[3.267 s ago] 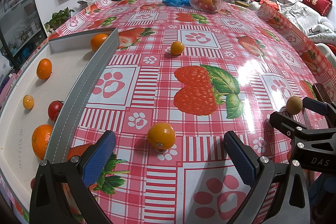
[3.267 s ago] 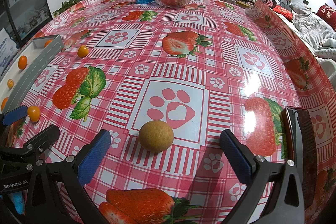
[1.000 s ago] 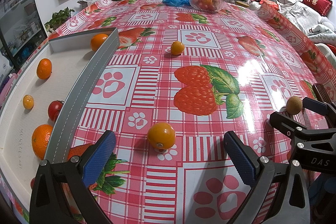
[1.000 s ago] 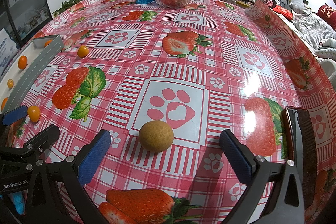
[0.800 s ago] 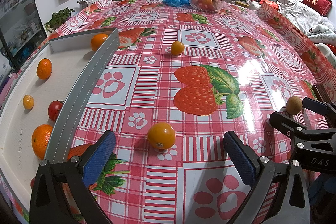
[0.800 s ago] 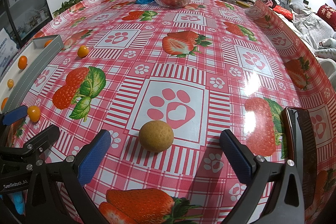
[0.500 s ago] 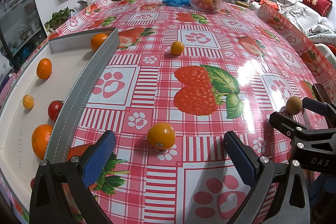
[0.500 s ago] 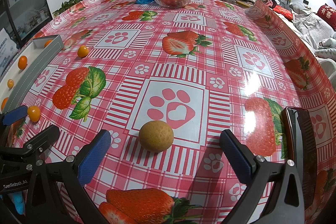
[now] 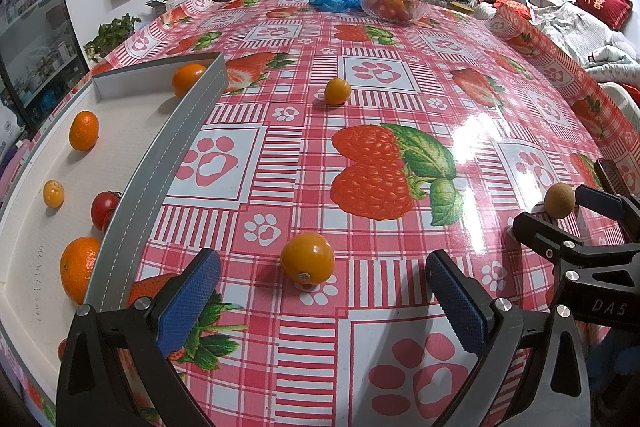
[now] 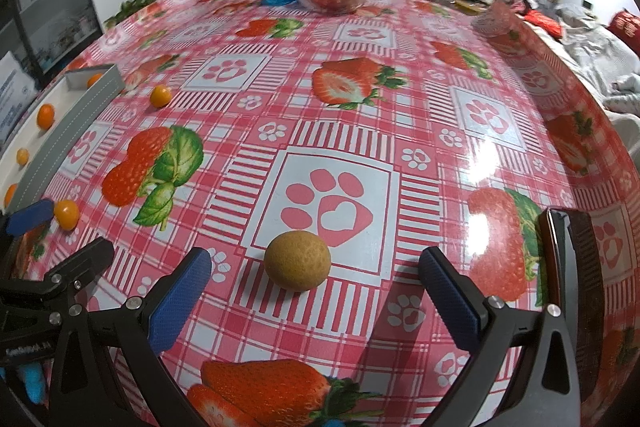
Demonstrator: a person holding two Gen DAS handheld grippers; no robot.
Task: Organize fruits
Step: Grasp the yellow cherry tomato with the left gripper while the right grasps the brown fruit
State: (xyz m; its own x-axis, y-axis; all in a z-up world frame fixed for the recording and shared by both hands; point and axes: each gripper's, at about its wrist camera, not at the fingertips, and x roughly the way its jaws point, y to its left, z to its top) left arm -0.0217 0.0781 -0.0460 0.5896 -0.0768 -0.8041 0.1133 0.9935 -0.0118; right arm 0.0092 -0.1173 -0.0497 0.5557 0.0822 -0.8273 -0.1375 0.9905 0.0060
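My left gripper (image 9: 320, 301) is open and low over the table, with an orange fruit (image 9: 307, 258) lying just ahead between its blue pads, untouched. A smaller orange fruit (image 9: 337, 91) lies farther out on the cloth. My right gripper (image 10: 314, 301) is open too, and a round brown fruit (image 10: 297, 261) rests just in front of its fingers. A white tray with a grey rim (image 9: 160, 167) at the left holds several oranges and a red tomato (image 9: 104, 209).
The strawberry and paw print tablecloth (image 10: 336, 187) covers a large table. A dark phone (image 10: 568, 259) lies near the right edge. A glass bowl of fruit (image 9: 394, 7), a blue bag and red boxes stand at the far end.
The right wrist view has shifted very slightly and looks blurred at the far end. The fruits and both grippers keep their places.
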